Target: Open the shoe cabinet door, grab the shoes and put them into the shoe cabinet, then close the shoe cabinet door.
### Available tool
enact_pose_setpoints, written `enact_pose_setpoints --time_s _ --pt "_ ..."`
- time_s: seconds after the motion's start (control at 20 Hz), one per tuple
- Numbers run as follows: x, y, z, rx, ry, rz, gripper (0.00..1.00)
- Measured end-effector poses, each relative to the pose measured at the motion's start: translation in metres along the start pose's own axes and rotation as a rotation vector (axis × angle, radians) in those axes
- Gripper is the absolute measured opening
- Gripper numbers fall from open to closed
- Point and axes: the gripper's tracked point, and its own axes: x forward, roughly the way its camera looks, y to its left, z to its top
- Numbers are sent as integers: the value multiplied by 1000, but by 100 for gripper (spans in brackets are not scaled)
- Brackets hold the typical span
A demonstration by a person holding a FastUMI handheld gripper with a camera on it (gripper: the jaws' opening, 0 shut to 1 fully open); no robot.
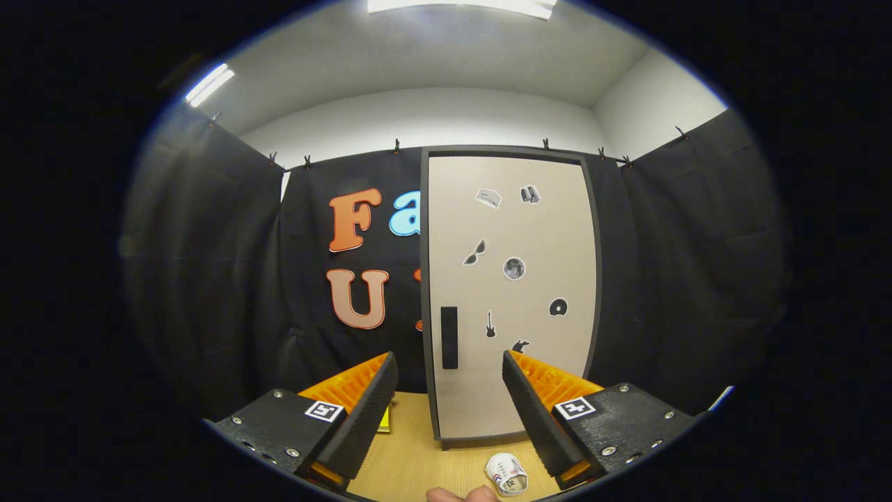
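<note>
Cabinet [512, 293] stands upright beyond the fingers, on the far part of the surface [411, 460], its pale door [543, 390] shut flush in a dark frame. A dark slot handle [449, 337] sits low on the door near its left edge, just ahead of the gap between the fingers and a little toward the left one. Small stickers [514, 268] are scattered over the door's face: one round one near the middle, others above and below it.

A small white shoe [506, 474] lies on the surface between the fingers, close in, nearer the right finger and touching neither. It looks tilted on its side, though the detail is too small to be sure. Just beside it, closer still, fingertips of a hand [461, 495] show at the near rim of the surface.

The gripper [450, 373] hangs above the surface with its fingers wide apart, holding nothing; the cabinet's lower part shows through the gap. A yellow thing [384, 420] peeks out on the surface right behind the left finger, mostly hidden by it.

Black cloth [209, 279] hangs behind and to both sides of the cabinet, clipped along its top. Above it are a white wall [418, 118] and ceiling lights [463, 7].
</note>
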Motion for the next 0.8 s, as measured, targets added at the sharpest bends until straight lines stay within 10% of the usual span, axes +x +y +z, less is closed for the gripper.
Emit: enact_pose_setpoints --time_s 0.8 --pt "134 20 -41 -16 46 -2 95"
